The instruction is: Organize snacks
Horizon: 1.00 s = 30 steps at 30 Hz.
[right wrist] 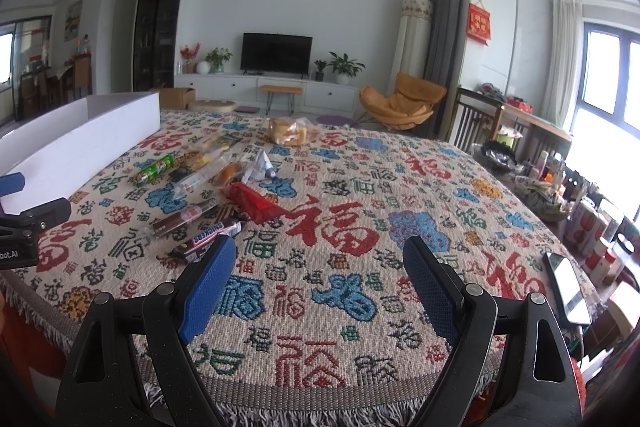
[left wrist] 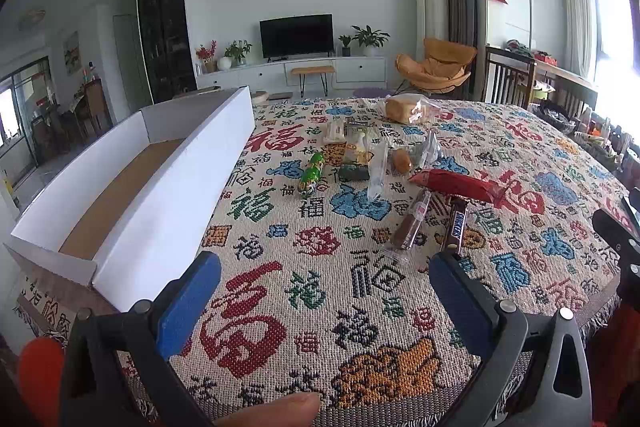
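Several snacks lie in a loose pile on the patterned tablecloth: a Snickers bar, a brown wrapped bar, a red packet, a green packet and a bagged bread loaf. A long white cardboard box stands open and empty at the left. My left gripper is open near the table's front edge, its right fingertip close to the Snickers bar. My right gripper is open over bare cloth, with the Snickers bar beside its left finger.
A phone lies at the table's right edge. Bottles and cans crowd a side table at the right. The left gripper's body shows at the right wrist view's left edge. A fingertip shows at the bottom.
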{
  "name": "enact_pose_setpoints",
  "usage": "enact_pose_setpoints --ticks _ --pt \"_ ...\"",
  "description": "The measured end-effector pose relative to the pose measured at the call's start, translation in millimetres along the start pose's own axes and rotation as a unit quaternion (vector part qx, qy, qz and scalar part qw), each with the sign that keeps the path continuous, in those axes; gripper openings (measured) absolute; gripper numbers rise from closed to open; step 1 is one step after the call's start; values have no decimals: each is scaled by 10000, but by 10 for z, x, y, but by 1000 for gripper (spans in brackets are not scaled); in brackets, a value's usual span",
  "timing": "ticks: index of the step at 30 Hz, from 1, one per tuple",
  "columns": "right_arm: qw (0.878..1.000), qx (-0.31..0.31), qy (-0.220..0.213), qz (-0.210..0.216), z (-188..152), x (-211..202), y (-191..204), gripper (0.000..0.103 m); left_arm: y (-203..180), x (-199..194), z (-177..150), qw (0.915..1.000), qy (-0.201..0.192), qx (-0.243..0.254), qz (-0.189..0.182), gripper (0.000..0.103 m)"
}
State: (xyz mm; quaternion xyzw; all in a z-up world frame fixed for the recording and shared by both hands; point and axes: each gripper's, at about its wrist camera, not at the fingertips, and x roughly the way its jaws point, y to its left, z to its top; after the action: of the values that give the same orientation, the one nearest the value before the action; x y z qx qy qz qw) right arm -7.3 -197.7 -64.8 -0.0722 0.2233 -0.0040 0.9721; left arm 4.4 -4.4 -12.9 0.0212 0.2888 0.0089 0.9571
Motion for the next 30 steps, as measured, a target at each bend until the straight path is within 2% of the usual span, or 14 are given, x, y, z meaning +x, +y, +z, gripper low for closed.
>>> enact_pose_setpoints --ticks 30 --pt "10000 9 16 -1 -27 25 -5 88 -25 46 -18 10000 97 10 -2 103"
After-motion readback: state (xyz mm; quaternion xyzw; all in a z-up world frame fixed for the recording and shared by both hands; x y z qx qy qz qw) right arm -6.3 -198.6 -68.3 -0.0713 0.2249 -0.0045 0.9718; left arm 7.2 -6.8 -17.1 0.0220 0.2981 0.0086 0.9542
